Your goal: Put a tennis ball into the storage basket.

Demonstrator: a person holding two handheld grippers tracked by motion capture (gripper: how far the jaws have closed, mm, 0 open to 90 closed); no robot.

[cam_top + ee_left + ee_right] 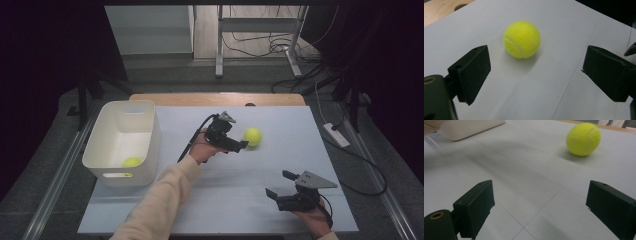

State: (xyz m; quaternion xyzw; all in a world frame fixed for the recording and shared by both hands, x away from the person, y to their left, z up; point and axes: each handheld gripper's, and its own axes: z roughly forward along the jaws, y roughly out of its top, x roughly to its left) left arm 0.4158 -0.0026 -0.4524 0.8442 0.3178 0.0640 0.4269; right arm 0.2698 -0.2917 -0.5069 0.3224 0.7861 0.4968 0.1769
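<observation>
The tennis ball (252, 136) lies loose on the white table sheet (240, 200), just ahead of the left gripper (242, 145), whose jaws stand wide apart and hold nothing. Being round and unpinned, it would likely roll away toward the far wooden edge (215, 98) if 1 jaw nudges it first. The right gripper (278, 184) rests near the front edge, also wide open and empty. The white bin (125, 140), holding 1 ball (132, 162), sits left, with bare sheet between.
</observation>
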